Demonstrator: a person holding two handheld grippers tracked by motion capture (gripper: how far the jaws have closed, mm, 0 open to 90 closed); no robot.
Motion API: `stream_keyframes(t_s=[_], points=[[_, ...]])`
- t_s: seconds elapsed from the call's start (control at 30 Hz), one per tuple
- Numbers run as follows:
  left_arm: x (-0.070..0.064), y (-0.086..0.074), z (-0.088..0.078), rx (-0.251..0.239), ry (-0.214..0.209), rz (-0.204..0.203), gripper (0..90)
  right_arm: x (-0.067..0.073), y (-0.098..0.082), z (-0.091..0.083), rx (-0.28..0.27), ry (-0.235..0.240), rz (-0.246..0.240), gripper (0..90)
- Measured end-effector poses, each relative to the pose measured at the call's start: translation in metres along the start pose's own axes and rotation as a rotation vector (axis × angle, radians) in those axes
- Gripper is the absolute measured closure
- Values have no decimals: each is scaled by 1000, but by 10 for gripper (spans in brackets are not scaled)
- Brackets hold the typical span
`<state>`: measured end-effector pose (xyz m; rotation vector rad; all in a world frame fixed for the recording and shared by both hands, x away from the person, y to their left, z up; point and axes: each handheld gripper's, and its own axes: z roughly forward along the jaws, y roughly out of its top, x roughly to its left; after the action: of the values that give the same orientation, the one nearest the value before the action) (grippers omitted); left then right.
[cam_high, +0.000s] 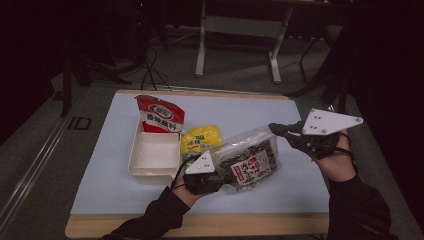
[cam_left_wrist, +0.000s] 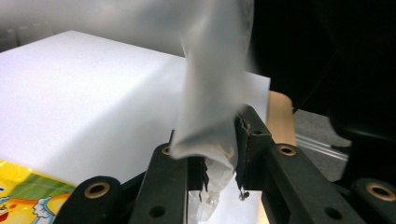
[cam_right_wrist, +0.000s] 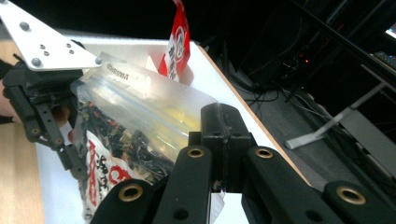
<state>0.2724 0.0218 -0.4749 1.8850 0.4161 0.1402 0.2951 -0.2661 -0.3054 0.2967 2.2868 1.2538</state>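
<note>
Clear snack bag (cam_high: 248, 162) of dark dried bits, held up off the blue mat (cam_high: 100, 175), stretched between both tools. Left gripper (cam_left_wrist: 219, 158) pinched on the bag's lower edge; right gripper (cam_right_wrist: 224, 140) clamped tight on the opposite top corner. Just beside: yellow packet (cam_high: 200, 140), white tray (cam_high: 152, 155), red packet (cam_high: 160, 115). Likely mid-carry; next, probably a level move over the tray and a lowering in.

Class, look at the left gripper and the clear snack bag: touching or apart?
Touching. In the left gripper view, the left gripper has both jaws pressed on the clear snack bag's pinched edge.
</note>
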Motion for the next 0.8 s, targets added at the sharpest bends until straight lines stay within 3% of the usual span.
stream_keyframes(t_s=[0.2,0.23,0.27,0.33,0.4,0.43,0.67,0.7,0.8], points=[[-2,10,-6,14,-5,-5,789,-5,-3,-7,-57,0,34,874],[-4,18,-10,11,5,-3,790,-7,-3,-10,-91,15,56,733],[-4,18,-10,11,5,-3,790,-7,-3,-10,-91,15,56,733],[-3,28,-19,-2,27,-10,790,-8,-4,-14,-133,12,76,611],[-3,28,-19,-2,27,-10,790,-10,-5,-16,-150,18,93,611],[0,34,-28,-12,55,-10,790,-10,-8,-18,-159,-10,100,492],[7,48,-62,-25,103,-9,790,-11,-38,-8,-175,-12,207,308],[7,48,-62,-25,103,-9,790,-11,-38,-8,-175,-12,207,308],[13,51,-84,-23,139,-18,791,-9,-61,4,-181,3,276,271]])
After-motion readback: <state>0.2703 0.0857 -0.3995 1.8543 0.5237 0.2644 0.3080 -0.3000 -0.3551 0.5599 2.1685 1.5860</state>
